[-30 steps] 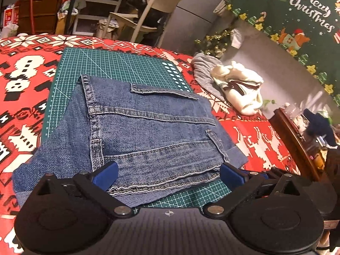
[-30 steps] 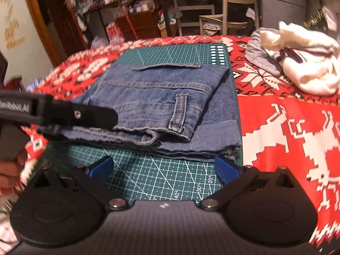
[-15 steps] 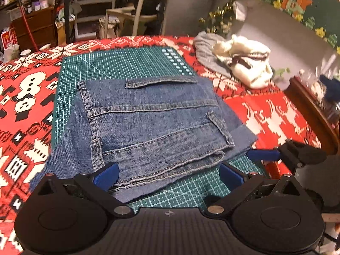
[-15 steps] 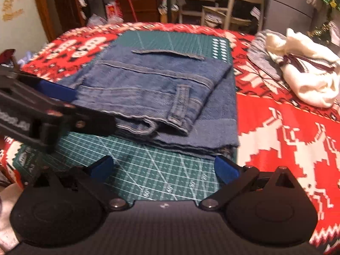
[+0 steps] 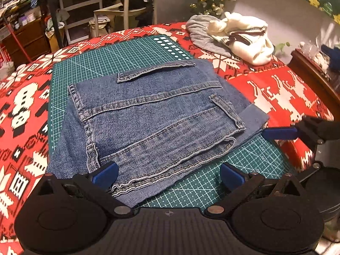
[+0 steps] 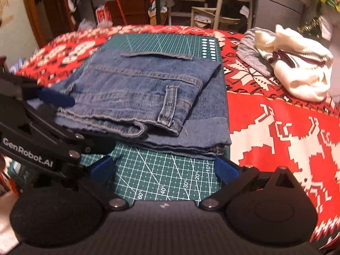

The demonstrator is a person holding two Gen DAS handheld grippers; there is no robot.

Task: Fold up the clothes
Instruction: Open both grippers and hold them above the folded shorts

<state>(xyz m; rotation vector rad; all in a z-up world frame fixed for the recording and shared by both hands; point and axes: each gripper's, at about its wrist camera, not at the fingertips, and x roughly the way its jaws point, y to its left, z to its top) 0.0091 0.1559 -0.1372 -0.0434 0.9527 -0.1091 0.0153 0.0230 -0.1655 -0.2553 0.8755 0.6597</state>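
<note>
Folded blue jeans lie in a stack on the green cutting mat. My left gripper is open, its blue fingertips just over the jeans' near edge, holding nothing. My right gripper is open too, above bare mat in front of the jeans' near right corner. In the right wrist view the left gripper's blue fingertip reaches the jeans' left edge. In the left wrist view the right gripper's blue fingertip sits by the jeans' right corner.
A red patterned Christmas cloth covers the table. A white sweater on a grey garment lies at the far right. A chair and shelves stand beyond the table. A wooden side table is at right.
Both grippers have pulled back and lifted slightly from the jeans, staying open. The views have swung, and the right gripper's fingertip now shows at the right of the left view. The jeans lie unmoved.
</note>
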